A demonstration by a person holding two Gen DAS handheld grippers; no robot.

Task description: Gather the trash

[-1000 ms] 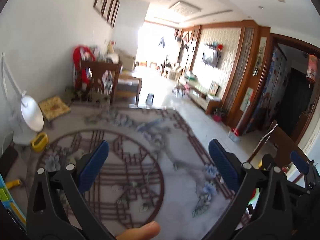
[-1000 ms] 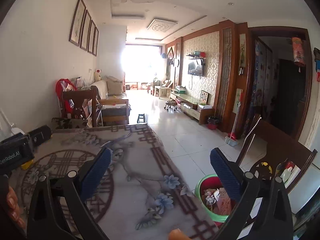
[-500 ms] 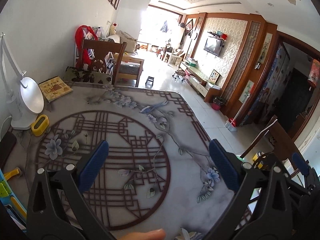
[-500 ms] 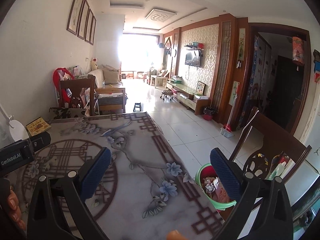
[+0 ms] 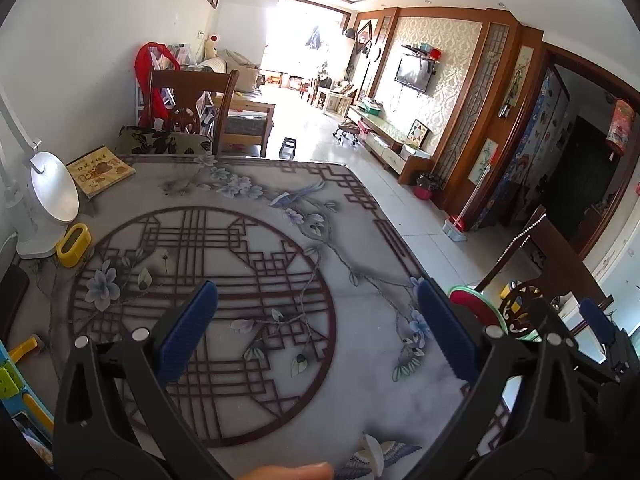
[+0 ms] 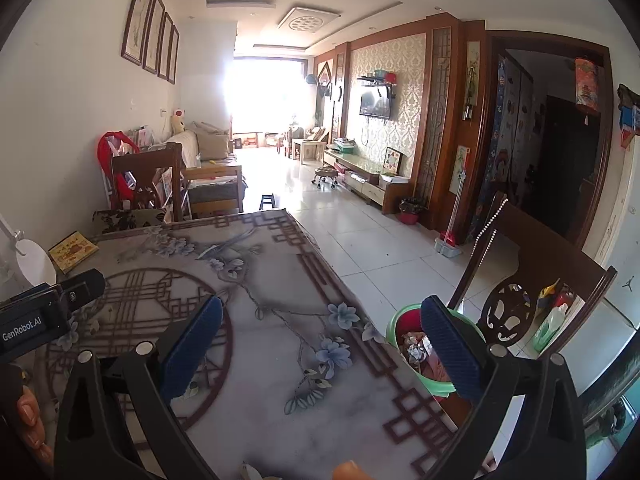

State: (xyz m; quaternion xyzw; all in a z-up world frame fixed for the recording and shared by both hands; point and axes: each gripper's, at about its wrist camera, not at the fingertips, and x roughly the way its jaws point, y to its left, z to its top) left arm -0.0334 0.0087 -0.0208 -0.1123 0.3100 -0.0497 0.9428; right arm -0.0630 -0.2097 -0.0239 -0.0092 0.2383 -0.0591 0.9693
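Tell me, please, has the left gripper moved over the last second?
Yes. The left gripper has tilted down toward the table: the book and far chair sit higher and more tabletop shows.

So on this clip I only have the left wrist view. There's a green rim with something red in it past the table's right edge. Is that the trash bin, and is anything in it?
Observer: Yes. The right wrist view looks down into the green bin, and crumpled trash already lies in its red liner.
Operator: Is the right gripper carrying anything to it?
Observer: No. The right gripper has its jaws wide apart over the table edge, with nothing between them.
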